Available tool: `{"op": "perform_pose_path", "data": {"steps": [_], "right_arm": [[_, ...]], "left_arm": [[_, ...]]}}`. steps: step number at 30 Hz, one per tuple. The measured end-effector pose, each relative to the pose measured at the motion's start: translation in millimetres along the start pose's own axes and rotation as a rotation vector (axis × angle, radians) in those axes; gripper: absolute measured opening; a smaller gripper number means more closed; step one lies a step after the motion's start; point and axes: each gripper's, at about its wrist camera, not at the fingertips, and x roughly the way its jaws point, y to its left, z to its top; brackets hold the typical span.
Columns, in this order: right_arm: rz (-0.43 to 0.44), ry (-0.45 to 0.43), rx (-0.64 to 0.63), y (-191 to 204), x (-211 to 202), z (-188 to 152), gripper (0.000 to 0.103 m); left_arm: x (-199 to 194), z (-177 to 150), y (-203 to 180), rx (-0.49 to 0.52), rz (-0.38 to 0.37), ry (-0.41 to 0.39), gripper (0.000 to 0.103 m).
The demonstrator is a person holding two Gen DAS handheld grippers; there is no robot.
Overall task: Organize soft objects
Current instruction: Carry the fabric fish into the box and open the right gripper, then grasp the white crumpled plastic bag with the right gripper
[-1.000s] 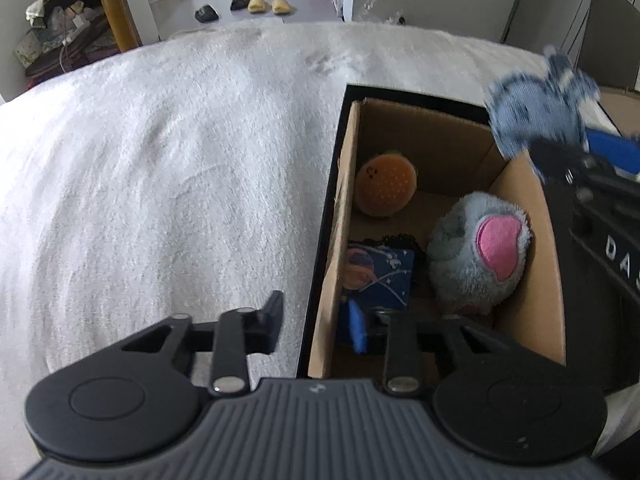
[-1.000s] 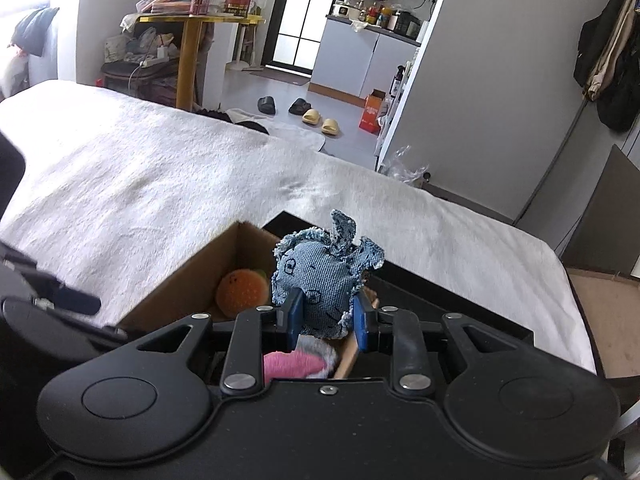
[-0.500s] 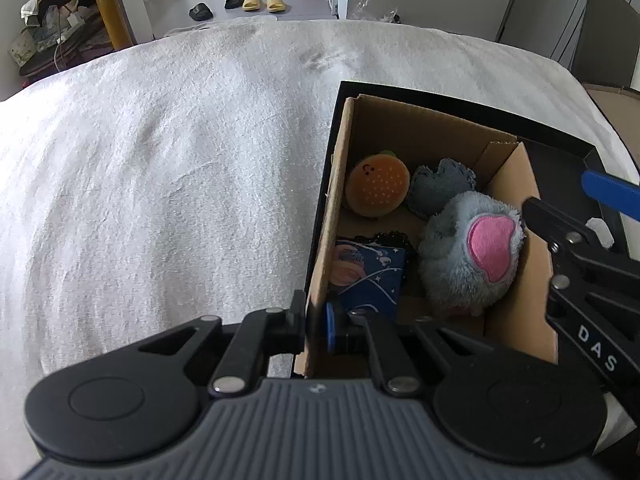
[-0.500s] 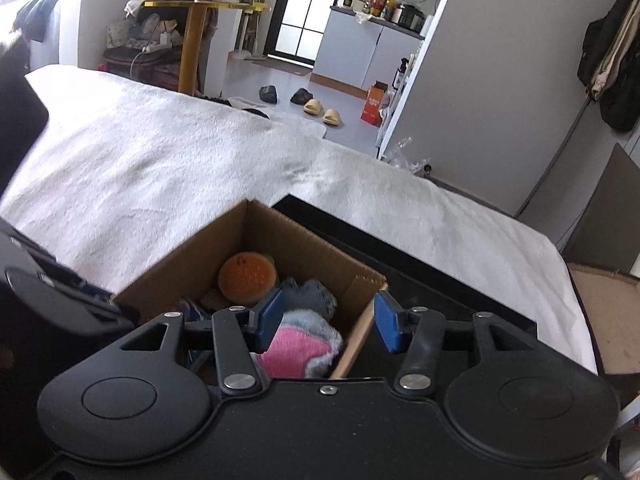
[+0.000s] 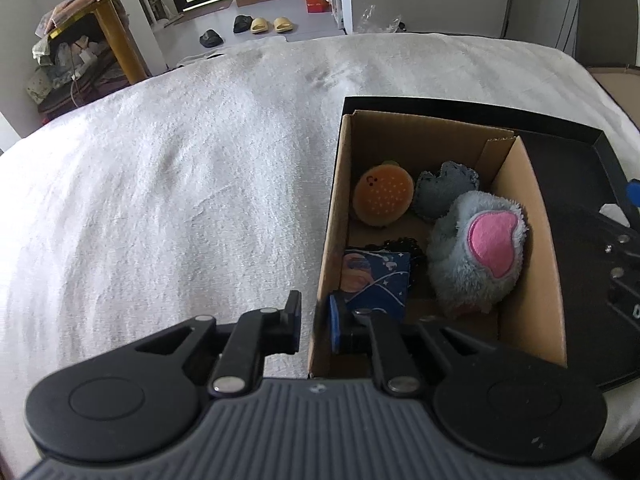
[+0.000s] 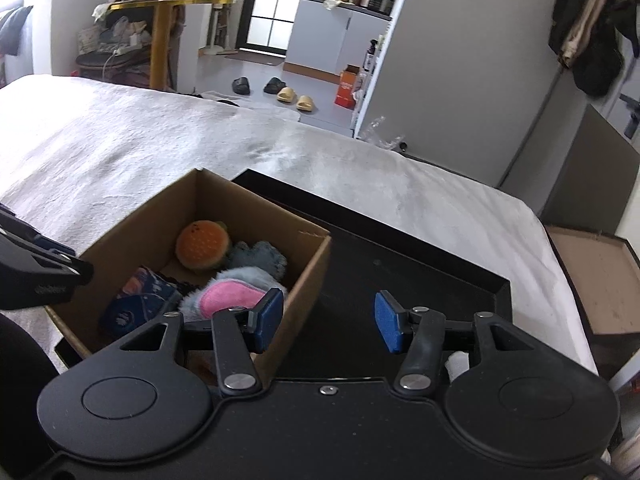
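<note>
A white fluffy blanket (image 5: 160, 200) covers the bed on the left. On it, right of centre, lies a shallow black tray lid (image 5: 568, 152), and an open brown cardboard box (image 5: 336, 216) stands in the tray's left part. The left gripper (image 5: 316, 322) straddles the box's near-left wall, one finger outside and the blue-padded finger inside, the jaws narrowed around the cardboard edge; whether they actually press it cannot be told.

Inside the box, at the far left, sits a round orange plush burger (image 5: 382, 200) with pale dots and a tiny face. Just right of it, touching, lies a crumpled blue denim stuffed toy (image 5: 444, 190). Nearer, a dark blue printed fabric pouch with planets and stars (image 5: 376, 280) leans against the left wall, a bit of black lacy material (image 5: 404, 246) behind it. A shaggy grey-blue plush paw with a pink heart-shaped pad (image 5: 476, 256) fills the near-right corner.

The right gripper (image 6: 328, 322) hangs beside the box's right wall above the tray, its blue pads spread wide and holding nothing.
</note>
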Motion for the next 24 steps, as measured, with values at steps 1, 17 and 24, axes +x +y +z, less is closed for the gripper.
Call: {"op": "perform_pose_path", "data": {"steps": [1,17,24], "right_arm": [[-0.002,0.000,0.007,-3.4,-0.1,-2.1,0.054],[0.003,0.002,0.133,-58.9,7.9,-32.4,0.059],[0.004,-0.002,0.184,-86.4,17.1,-47.8,0.073]], "left_arm": [[-0.7,-0.1,-2.2,0.008,0.015,-0.002,0.015],[-8.9,1.1,-39.9,0.141,0.266,-0.050,0.037],[-12.2,3.0,-45.2,0.150,0.289,-0.039,0.037]]}}
